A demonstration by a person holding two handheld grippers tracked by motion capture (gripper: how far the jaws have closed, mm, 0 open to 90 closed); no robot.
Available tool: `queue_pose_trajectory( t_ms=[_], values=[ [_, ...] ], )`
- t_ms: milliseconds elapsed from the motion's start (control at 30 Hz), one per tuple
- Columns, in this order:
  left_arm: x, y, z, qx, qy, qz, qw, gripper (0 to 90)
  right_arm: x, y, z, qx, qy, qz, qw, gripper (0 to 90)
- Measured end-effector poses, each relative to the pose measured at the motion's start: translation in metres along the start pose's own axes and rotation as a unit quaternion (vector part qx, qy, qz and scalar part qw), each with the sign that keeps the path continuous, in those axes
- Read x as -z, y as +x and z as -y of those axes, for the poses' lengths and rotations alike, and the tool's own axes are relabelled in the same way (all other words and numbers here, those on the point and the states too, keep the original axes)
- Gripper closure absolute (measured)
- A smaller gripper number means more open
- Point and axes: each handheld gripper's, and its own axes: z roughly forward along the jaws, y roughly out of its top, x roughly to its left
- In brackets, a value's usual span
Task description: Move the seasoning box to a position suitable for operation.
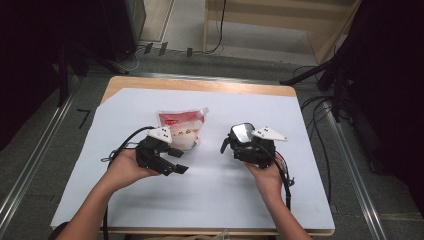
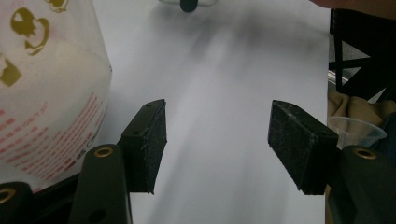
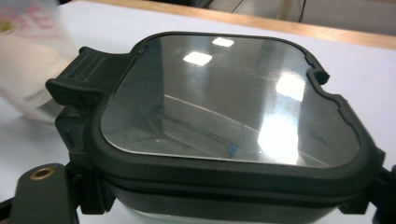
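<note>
Left: my left gripper hangs low over the white sheet on the desk, jaws standing well apart with nothing between the pads; in the left gripper view bare paper lies between them. The pouch, a soft spouted bag with a red band and red print, lies flat on the sheet just beyond this gripper, its rounded side close beside the left jaw.

Risk here, as I judge it: the open jaw could brush the pouch and push it away, since the film is slack and slides easily on paper; a pinch on the bulging middle could squeeze the contents toward the spout.

Right: my right gripper carries the container, a dark box with a glossy clear lid and a latch tab on one side. Its body sits between my jaws, and it looks clamped, though the pads themselves are hidden beneath it.

Risk here: the grip appears to sit low on a smooth wall, so a tilt could let the box slip or swing. The latch tab faces the pouch; bringing the two together carelessly could knock the pouch or snag the tab.
</note>
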Motion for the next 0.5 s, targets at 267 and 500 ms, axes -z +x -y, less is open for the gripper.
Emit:
queue_pose_trajectory(
  t_ms=[267,500],
  values=[
    [-0.004,-0.001,-0.001,-0.003,0.004,-0.003,1.0,38.4,-0.002,0.017,0.013,0.008,0.015,-0.019,0.9997,15.0],
    [-0.005,-0.001,0.0,0.002,0.005,-0.006,1.0,38.4,-0.011,0.03,0.018,0.024,0.028,-0.037,0.9986,15.0]
  ],
)
